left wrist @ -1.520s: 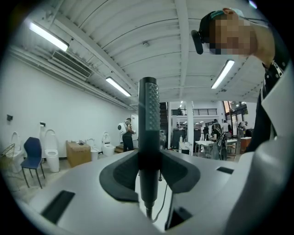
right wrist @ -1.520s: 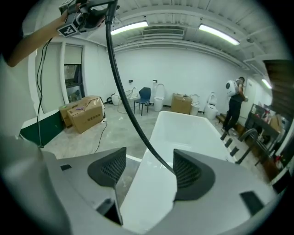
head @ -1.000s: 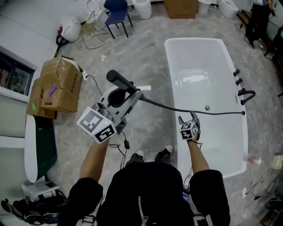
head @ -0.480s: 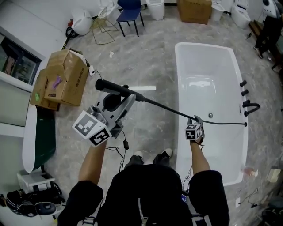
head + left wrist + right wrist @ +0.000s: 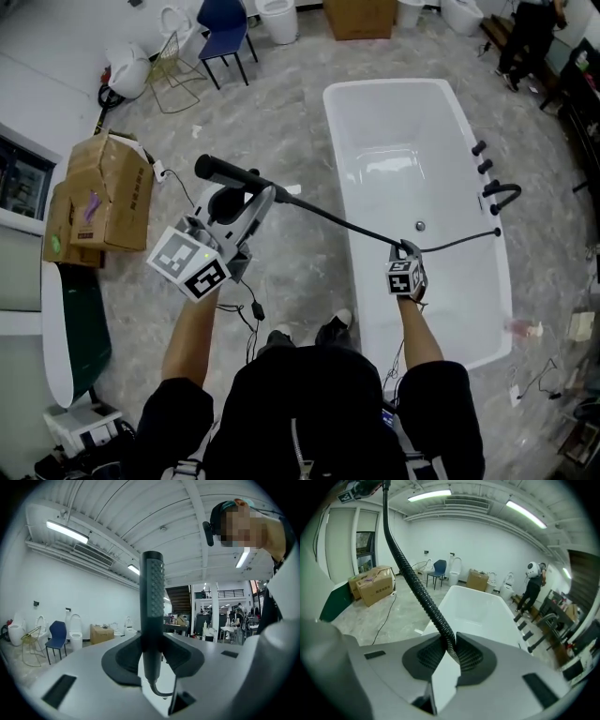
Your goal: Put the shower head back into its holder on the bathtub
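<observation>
Grey marbled flooring [image 5: 281, 141] is spreading around a white, glossy, rectangular tub [image 5: 389, 84] with rounded corners. A person in dark clothes is standing just beside the tub's long near side.

Left gripper [image 5: 251, 192] is staying outside the tub, off that near side, and is clenching the shower head [image 5: 225, 172]. In the left gripper view the same gripper [image 5: 152, 658] is pinching the shower head [image 5: 153, 616] between both dark pads. It is a black, matte, stick-shaped piece with a dotted face near its tip, standing upright in the jaws.

A black ribbed hose [image 5: 347, 220] is running from the shower head across the near rim and over the basin to the tub's far rim. Black fittings are standing on that rim: a curved spout [image 5: 500, 195] and small knobs [image 5: 480, 148].

Right gripper [image 5: 406, 251] is hanging over the tub just inside the near rim. Its jaws are closing on the hose. In the right gripper view, the ridged pads of this gripper [image 5: 449, 648] are touching the hose [image 5: 412, 583] on both sides.

Black-and-white square markers are showing on each gripper's cube [image 5: 190, 265].

Brown cardboard boxes [image 5: 103, 192] are lying well away from the tub; their print is too small to read. A blue chair [image 5: 225, 23] is standing beyond the tub's head end.
</observation>
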{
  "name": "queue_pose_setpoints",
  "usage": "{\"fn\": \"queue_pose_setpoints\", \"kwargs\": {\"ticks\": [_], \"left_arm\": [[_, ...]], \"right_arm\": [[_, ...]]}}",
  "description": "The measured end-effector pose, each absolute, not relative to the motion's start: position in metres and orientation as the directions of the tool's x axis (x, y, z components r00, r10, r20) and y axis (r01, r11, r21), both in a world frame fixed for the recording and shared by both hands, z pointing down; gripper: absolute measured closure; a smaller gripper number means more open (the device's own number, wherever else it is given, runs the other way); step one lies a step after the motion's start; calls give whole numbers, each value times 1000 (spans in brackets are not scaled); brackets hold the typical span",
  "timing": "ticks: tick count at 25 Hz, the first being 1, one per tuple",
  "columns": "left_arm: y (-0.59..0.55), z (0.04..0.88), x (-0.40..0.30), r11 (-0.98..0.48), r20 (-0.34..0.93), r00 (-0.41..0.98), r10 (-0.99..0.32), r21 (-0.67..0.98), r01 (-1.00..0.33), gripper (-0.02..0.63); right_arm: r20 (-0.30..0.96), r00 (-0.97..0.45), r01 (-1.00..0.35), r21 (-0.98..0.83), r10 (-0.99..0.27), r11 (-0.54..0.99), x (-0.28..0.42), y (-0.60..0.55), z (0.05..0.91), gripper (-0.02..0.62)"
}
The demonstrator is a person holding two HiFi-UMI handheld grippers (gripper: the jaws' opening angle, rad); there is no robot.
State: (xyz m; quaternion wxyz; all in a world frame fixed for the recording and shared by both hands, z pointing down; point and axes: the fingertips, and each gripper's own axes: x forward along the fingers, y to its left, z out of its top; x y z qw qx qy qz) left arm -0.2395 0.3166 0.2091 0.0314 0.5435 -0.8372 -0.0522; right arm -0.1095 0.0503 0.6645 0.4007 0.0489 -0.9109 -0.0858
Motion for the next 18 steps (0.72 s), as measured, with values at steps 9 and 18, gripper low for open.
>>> {"fn": "queue_pose_setpoints", "kwargs": {"ticks": [9,18], "left_arm": [[216,225,-223,241,22,-240,-970,112,-964,454],[114,241,-183,14,41,-11,-999,72,-997,456]], "right_arm": [[679,-680,-192,198,-276,961,-43,-25,640,525],[596,-681,-379,209,-425,901,24,-84,593,525]]}}
